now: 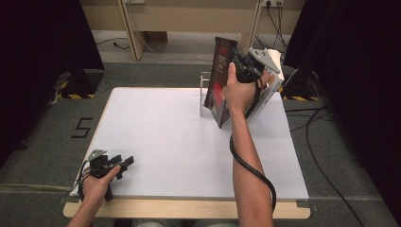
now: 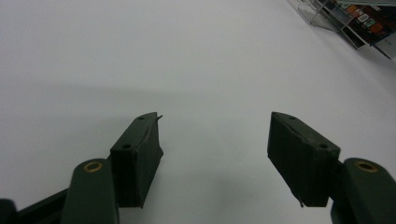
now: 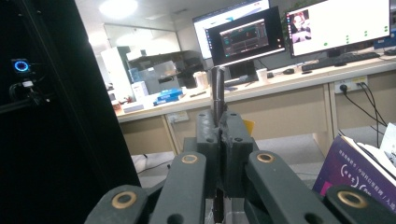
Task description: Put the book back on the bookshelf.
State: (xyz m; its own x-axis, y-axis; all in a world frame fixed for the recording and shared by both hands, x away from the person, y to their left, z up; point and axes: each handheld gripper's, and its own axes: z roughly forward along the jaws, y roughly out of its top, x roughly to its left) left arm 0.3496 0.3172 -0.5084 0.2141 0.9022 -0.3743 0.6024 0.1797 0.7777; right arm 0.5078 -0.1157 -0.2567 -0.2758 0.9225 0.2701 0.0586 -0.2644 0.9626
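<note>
Two grippers, one per hand. Nearest, at the counter's front left corner: left gripper (image 1: pixel 124 164), resting low on the white counter (image 1: pixel 161 137), jaws spread wide with nothing between them, bare surface beneath in the left gripper view (image 2: pixel 215 140). Farther back on the right, raised above the counter's far edge: right gripper (image 1: pixel 241 64), jaws clamped tight on one thin dark book (image 1: pixel 221 82), held tilted off the surface, its edge seen pinched between the pads in the right gripper view (image 3: pixel 217 93). Just behind the hand, leaning: a small stack of white-edged books (image 1: pixel 272 80), count not clear, one purple cover (image 3: pixel 355 172) visible close by. Beside the held book, one clear upright book stand (image 1: pixel 204 94) on the counter. Beyond: grey carpet, one number marker (image 1: pixel 82 127) taped to the floor, black curtains on both sides, wooden desk legs, and, in the right gripper view, three lit monitors (image 3: pixel 336 25) on a long desk.
</note>
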